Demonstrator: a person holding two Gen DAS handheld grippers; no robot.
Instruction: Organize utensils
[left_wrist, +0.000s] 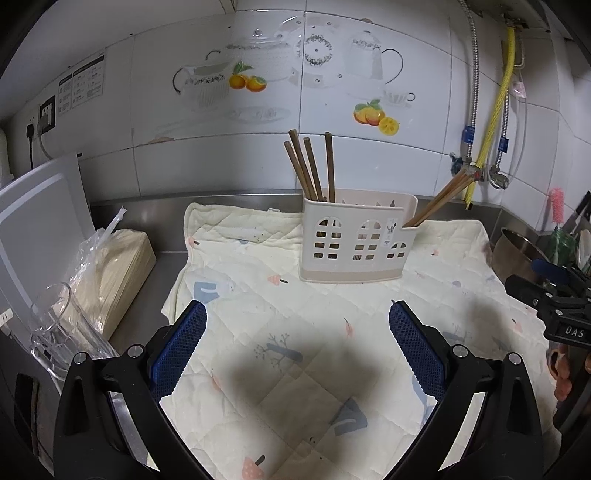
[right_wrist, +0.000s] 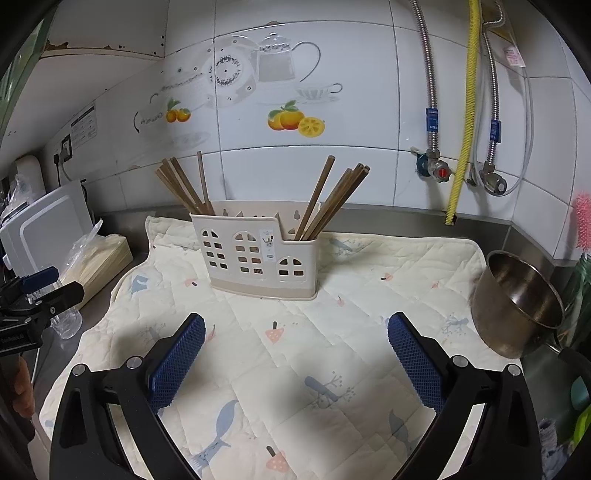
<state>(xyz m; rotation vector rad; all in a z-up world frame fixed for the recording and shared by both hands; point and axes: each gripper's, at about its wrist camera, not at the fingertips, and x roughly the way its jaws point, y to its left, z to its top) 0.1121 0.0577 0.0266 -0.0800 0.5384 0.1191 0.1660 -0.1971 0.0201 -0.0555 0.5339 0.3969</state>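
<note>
Left tool (left_wrist: 297, 317) and right tool (right_wrist: 296, 328) both spread wide, empty, above the cloth (right_wrist: 295, 369) on the bench (left_wrist: 147, 288). Beyond them, holder (right_wrist: 258, 254) upright on the cloth near the wall. Chopsticks (right_wrist: 184, 188) leaning in its left end, more chopsticks (right_wrist: 332, 199) in its lower right compartment. Pot (right_wrist: 517, 306) at the cloth's right edge.

Brown chopsticks (right_wrist: 334, 199) lean in both ends of the beige holder (right_wrist: 258, 254).
</note>
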